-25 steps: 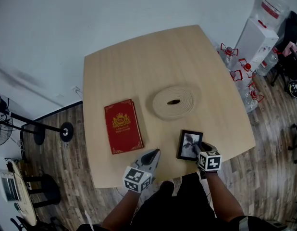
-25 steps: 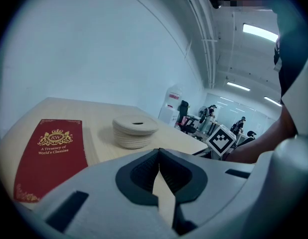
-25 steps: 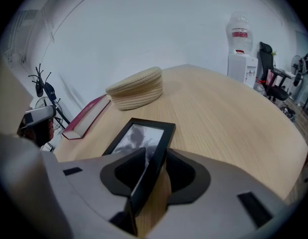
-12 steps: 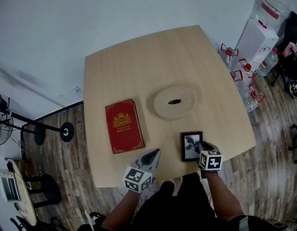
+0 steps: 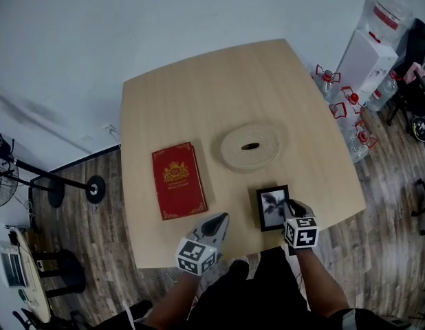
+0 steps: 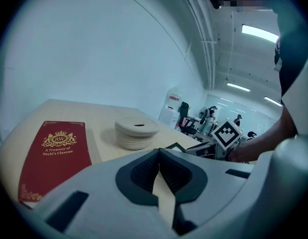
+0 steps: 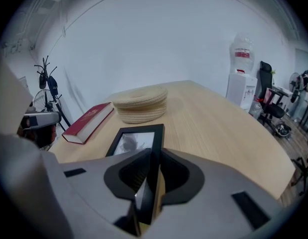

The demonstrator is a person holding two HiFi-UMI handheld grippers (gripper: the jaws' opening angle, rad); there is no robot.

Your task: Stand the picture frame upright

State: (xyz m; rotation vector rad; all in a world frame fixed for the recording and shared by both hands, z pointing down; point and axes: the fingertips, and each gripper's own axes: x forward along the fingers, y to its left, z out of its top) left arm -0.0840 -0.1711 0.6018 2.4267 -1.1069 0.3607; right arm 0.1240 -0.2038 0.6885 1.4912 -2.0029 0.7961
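Observation:
A small black picture frame [image 5: 272, 207] with a grey photo lies flat near the table's front right edge. My right gripper [image 5: 289, 208] is at its near right side; in the right gripper view the frame [image 7: 136, 141] has its right edge between the pads [image 7: 139, 171], and the jaws of the right gripper [image 7: 153, 158] are closing on it. My left gripper [image 5: 216, 223] hovers at the front edge, left of the frame, with nothing in it. Its jaws [image 6: 159, 156] are shut.
A red hardback book [image 5: 178, 179] lies at the table's left. A round woven stack [image 5: 250, 146] sits in the middle, just beyond the frame. Off the wooden table [image 5: 199, 88] to the right stand a water dispenser [image 5: 367, 53] and bottles [image 5: 343, 102].
The picture frame has turned from slanted to nearly square with the table edge. My right gripper has stayed at the frame's right edge. The left gripper has barely moved.

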